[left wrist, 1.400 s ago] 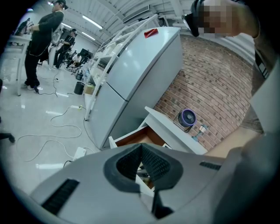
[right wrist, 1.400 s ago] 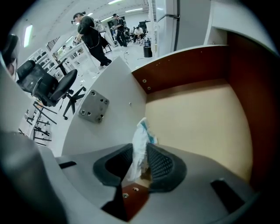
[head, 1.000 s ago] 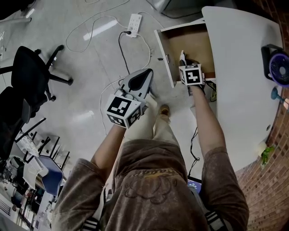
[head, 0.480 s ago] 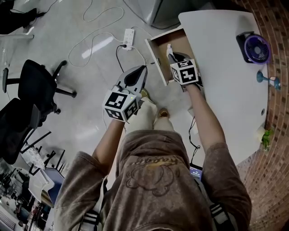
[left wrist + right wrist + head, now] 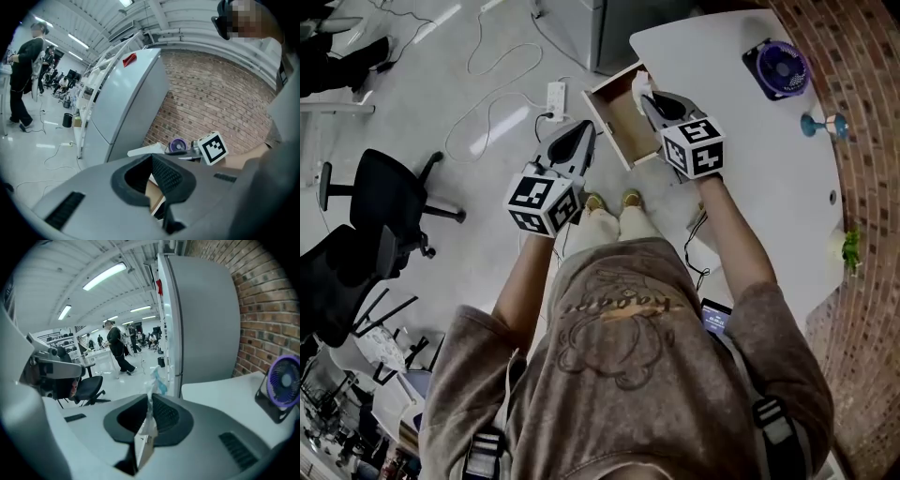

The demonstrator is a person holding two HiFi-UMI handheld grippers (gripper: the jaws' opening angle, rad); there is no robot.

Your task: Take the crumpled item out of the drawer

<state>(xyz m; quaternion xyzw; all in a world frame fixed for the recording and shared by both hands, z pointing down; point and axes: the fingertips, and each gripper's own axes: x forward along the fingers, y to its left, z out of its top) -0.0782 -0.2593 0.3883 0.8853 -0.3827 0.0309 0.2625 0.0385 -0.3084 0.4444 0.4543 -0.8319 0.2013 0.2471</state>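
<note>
The wooden drawer (image 5: 617, 117) stands pulled out from under the white table (image 5: 759, 159). My right gripper (image 5: 646, 94) hangs above the drawer's far corner, shut on a thin crumpled white and blue wrapper (image 5: 638, 84). In the right gripper view the wrapper (image 5: 151, 392) sticks up between the pressed jaws of the right gripper (image 5: 149, 403). My left gripper (image 5: 584, 137) hovers to the left of the drawer over the floor, shut and holding nothing. In the left gripper view its tips (image 5: 153, 158) meet, with a strip of the drawer (image 5: 155, 199) showing behind them.
A purple fan (image 5: 780, 67) and a small teal stand (image 5: 825, 124) sit on the table. A tall grey cabinet (image 5: 201, 319) stands beside the table. A power strip (image 5: 555, 96) with cables lies on the floor; black office chairs (image 5: 384, 192) stand at the left.
The right gripper rose out of the drawer with the wrapper between its jaws. The left gripper kept its place beside the drawer. The head camera's view shifted, so everything sits higher in the picture.
</note>
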